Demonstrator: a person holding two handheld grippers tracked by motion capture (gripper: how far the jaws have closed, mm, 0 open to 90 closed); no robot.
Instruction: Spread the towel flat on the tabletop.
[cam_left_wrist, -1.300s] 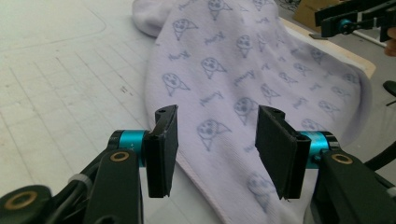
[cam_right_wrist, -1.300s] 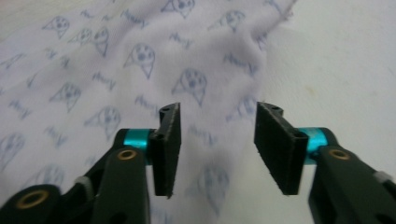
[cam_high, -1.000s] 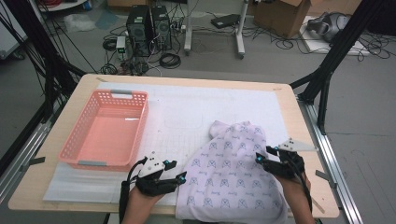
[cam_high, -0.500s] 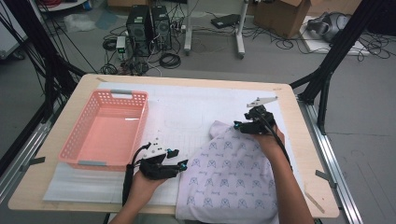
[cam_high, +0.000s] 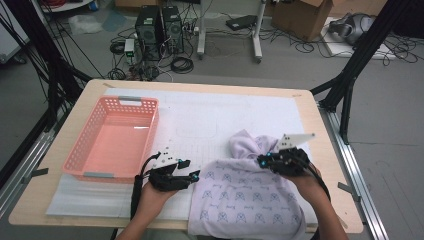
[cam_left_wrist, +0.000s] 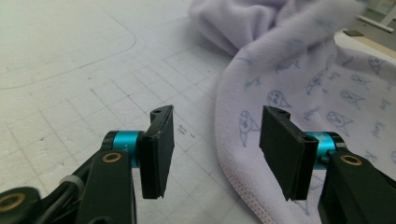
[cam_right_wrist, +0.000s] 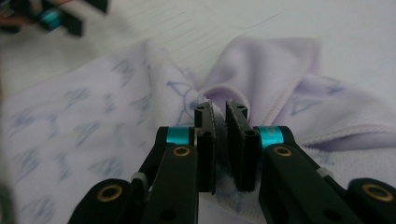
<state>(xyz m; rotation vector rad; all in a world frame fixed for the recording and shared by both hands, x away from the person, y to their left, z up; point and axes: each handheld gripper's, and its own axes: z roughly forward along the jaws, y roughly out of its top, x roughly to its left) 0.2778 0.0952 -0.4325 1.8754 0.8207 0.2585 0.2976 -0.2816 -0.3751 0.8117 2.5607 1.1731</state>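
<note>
A lavender towel (cam_high: 245, 200) printed with small blue figures lies on the white mat at the table's near right. Its far end is bunched into a fold (cam_high: 247, 142). My right gripper (cam_high: 264, 158) sits at that bunch. In the right gripper view its jaws (cam_right_wrist: 220, 112) have just been closing and now pinch a ridge of the towel (cam_right_wrist: 93, 116). My left gripper (cam_high: 190, 169) rests low by the towel's left hem. It stands open (cam_left_wrist: 217, 149), with the hem of the towel (cam_left_wrist: 303, 84) running just inside its right-hand jaw, untouched.
A pink plastic basket (cam_high: 150, 131) stands empty on the left of the table. A white gridded foam mat (cam_high: 210, 115) covers most of the wooden tabletop (cam_high: 55, 150). Computers, cables and boxes lie on the floor beyond the far edge.
The right gripper reached to the towel's far end, shut on it, and has drawn back toward the person, bunching the cloth. The left gripper shifted slightly and then stayed still, open.
</note>
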